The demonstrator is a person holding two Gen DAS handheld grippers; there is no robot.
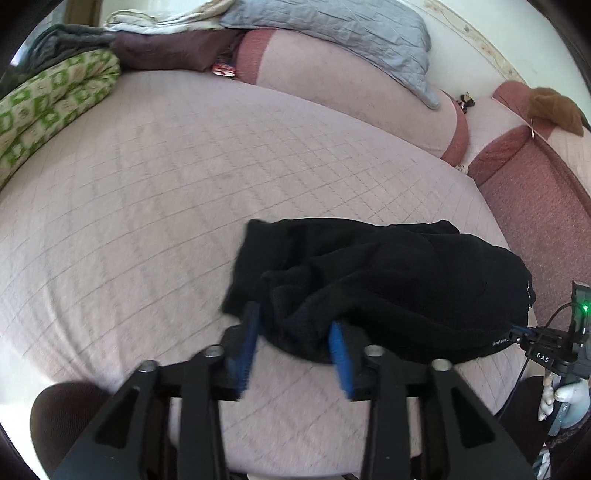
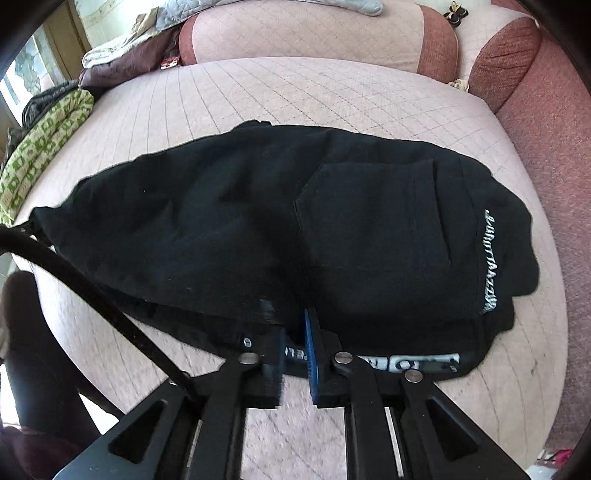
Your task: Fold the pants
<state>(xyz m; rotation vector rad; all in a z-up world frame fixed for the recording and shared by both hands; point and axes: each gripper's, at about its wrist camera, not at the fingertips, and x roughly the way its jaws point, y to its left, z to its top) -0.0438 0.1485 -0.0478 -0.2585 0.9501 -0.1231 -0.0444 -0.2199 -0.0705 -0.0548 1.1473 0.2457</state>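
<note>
Black pants (image 1: 388,280) lie in a folded heap on the pink quilted cushion (image 1: 147,206). In the right wrist view the pants (image 2: 258,221) spread wide, with a back pocket and white lettering near the waistband. My left gripper (image 1: 293,325) is open, its blue pads either side of a bunched fold at the near edge. My right gripper (image 2: 295,332) is nearly closed on the near edge of the pants by the waistband; it also shows at the far right of the left wrist view (image 1: 517,332).
A green patterned bundle (image 1: 55,110) lies at the left of the cushion. Dark clothes and a grey pillow (image 1: 332,26) are piled at the back. A red sofa arm (image 1: 535,206) rises on the right. My knees sit at the near edge.
</note>
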